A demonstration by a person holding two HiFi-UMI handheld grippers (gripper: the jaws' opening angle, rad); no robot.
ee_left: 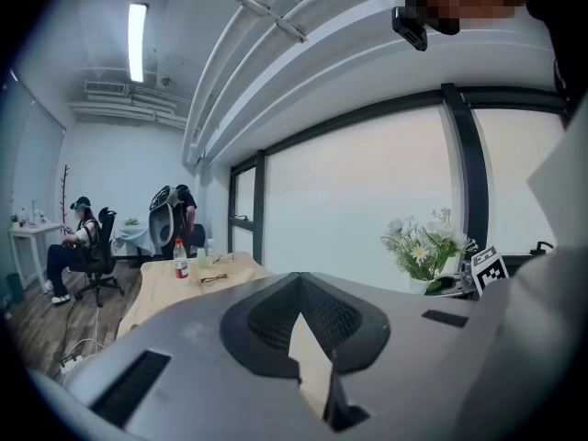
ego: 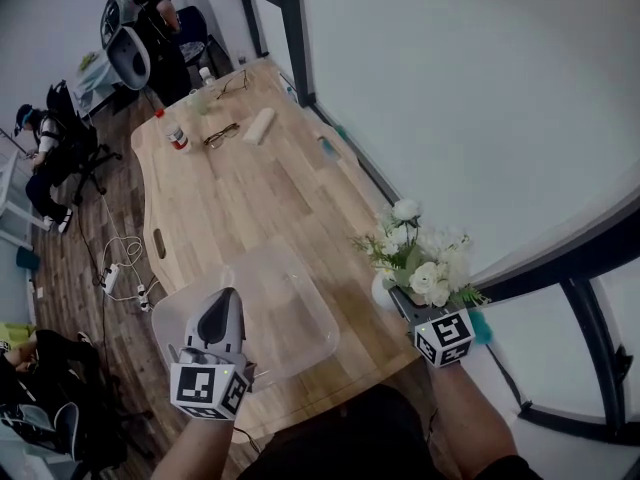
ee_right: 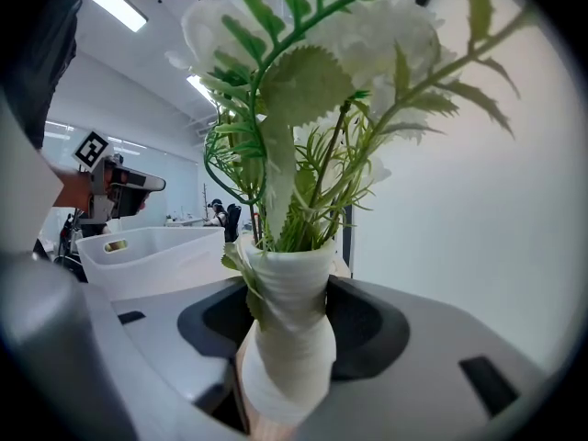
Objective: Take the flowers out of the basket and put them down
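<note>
Head view: flowers (ego: 420, 253) are already out of the basket (ego: 290, 308). They stand in a white ribbed vase (ego: 383, 290) that the right claw (ego: 398, 303) grips low on the body, at the surface's (ego: 250, 198) right edge, near the near corner. Gripping low keeps the stems free and the vase upright. Can't tell whether its base touches the wood yet. The basket is a clear tub at the near end and looks empty. The left claw (ego: 228, 296) hangs over its near-left rim, probably to steady it.

The strip between the basket wall and the right edge is narrow, so I'd judge there's a risk of setting the vase down too close to the edge. It's top-heavy too.

Left gripper view: jaws drawn together, only a sliver of wood showing between, nothing held. At the far end are a bottle (ee_left: 180, 258) and glasses (ee_left: 213, 278), well apart from the work. A seated person (ee_left: 78, 246) is off the far-left corner.

Right gripper view: jaws clamped on the vase, one on each side, with foliage filling the frame above. The basket is just beside it on the left. Nothing is visible blocking the set-down spot.
</note>
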